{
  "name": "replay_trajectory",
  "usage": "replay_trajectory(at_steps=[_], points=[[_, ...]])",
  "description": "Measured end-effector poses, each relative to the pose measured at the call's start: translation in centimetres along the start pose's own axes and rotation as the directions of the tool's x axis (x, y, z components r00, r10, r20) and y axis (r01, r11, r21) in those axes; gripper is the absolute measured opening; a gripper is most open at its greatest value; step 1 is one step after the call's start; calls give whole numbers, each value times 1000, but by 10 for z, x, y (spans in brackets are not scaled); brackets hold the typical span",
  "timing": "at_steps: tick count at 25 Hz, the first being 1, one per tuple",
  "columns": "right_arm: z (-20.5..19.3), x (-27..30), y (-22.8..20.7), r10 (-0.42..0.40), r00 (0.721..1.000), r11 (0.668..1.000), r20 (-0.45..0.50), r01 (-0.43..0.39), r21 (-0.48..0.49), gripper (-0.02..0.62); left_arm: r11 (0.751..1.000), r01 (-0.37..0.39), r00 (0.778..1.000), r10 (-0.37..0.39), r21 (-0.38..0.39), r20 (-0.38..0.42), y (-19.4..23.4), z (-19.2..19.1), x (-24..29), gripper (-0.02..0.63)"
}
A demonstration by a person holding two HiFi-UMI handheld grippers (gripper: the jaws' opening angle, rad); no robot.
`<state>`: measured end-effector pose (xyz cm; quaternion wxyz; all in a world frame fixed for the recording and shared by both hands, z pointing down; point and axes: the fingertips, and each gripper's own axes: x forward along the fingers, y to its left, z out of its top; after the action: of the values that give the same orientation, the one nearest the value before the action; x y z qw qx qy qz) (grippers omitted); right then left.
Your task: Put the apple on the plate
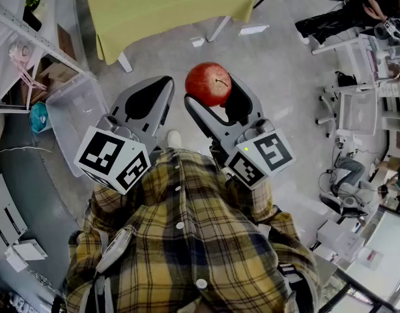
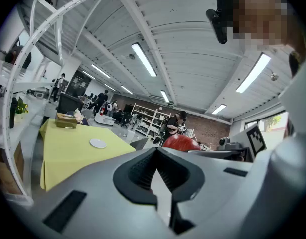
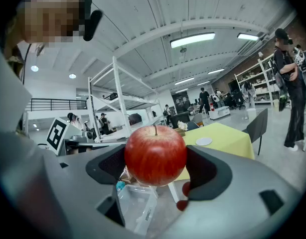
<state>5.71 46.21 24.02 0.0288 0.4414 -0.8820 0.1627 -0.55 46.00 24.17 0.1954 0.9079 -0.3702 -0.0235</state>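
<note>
The right gripper (image 1: pixel 212 92) has its jaws spread wide and clamped on a red apple (image 3: pixel 155 155), one black pad pressing each side of the fruit. The apple sits stem-up and is carried in the air above the grey floor, well short of the table. The left gripper (image 1: pixel 167 81) rides just beside it with nothing in its jaws. Its two jaw tips meet, leaving only the diamond-shaped hollow between the pads behind them. Both grippers point roughly level, towards a table draped in a yellow cloth (image 1: pixel 167 8). On that cloth lies a small white disc, which looks to be the plate (image 3: pixel 203 141). It is tiny in the gripper views and cut by the top edge in the head view. A clear plastic storage bin (image 1: pixel 71 119) stands on the floor to the left of the left gripper. The person's yellow plaid shirt (image 1: pixel 187 240) fills the lower part of the head view.
</note>
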Motion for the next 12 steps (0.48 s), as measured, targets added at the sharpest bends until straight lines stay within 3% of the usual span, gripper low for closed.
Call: replay_trajectory(at_steps=[12], points=[[-2,-4,-1,14,1000,1000,-9,-14,22,367,1000,-1,1000,1,2,-15,-6,-4,2,8]])
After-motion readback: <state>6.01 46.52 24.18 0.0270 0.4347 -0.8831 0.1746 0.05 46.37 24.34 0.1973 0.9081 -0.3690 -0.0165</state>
